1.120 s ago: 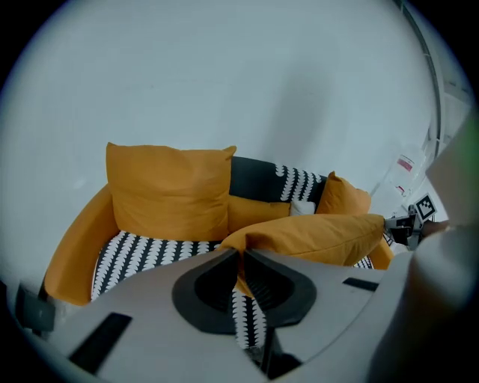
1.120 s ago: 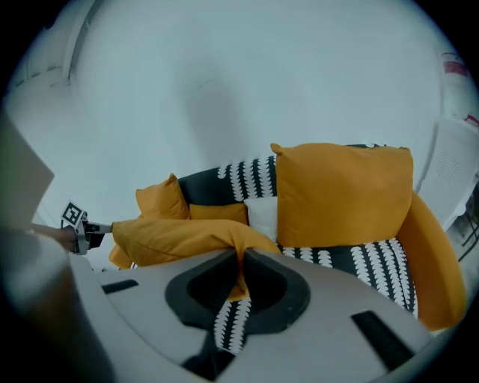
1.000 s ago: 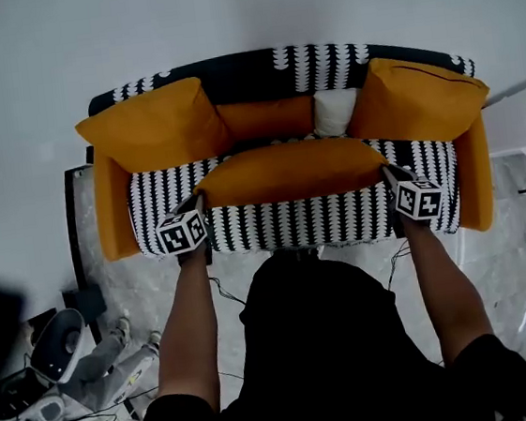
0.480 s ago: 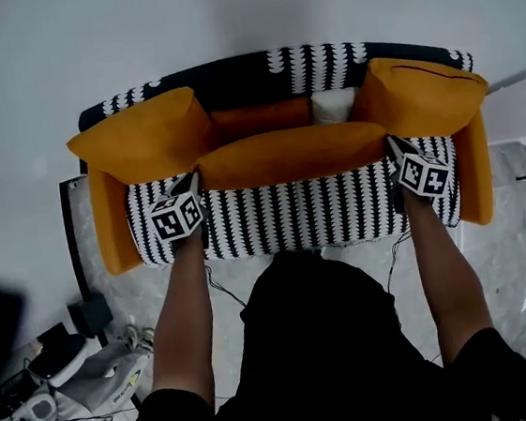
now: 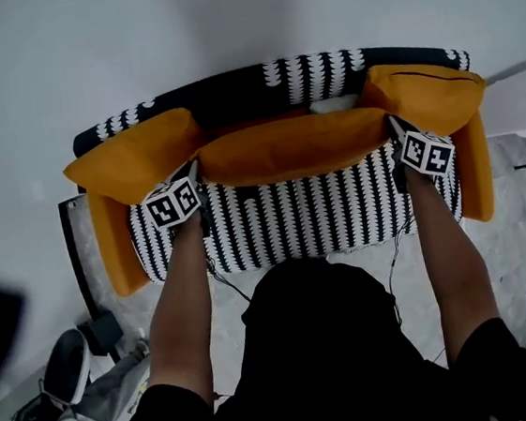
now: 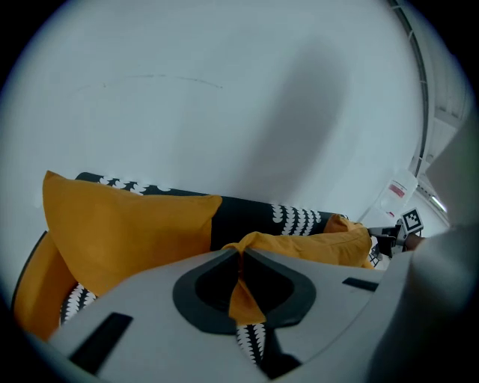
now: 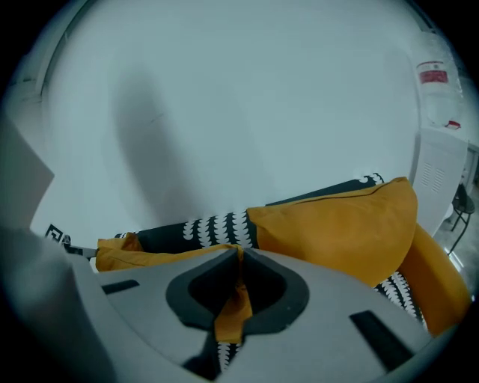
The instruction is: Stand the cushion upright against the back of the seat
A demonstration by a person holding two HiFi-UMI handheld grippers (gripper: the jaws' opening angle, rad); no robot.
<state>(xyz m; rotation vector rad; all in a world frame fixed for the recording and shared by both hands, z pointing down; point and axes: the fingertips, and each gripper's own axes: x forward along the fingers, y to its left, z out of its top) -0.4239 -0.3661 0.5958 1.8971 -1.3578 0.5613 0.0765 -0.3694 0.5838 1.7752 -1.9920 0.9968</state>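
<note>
- A person seen from above leans over a small sofa with a black-and-white patterned seat and orange arms, a two-jaw gripper in each hand.
- A long orange cushion stretches left to right over the far part of the seat, close in front of the dark backrest. It is carried by its two ends. Whether it touches the backrest cannot be told.
- The left gripper is at the cushion's left end. In the left gripper view its jaws are nearly together, pinching a thin fold of the cushion's orange fabric.
- The right gripper is at the cushion's right end. In the right gripper view its jaws are likewise almost closed on a flap of the same orange fabric.
- A large orange pillow lies at the left arm of the sofa, just beside the cushion's left end.
- A second large orange pillow lies at the right arm, just beside the cushion's right end.
- A small patch of a white cushion shows beyond the long cushion, against the backrest.
- Both of the person's bare forearms reach forward over the near edge of the seat.
- Grey marbled floor lies to the near right of the sofa, and a plain pale wall rises behind it.
</note>
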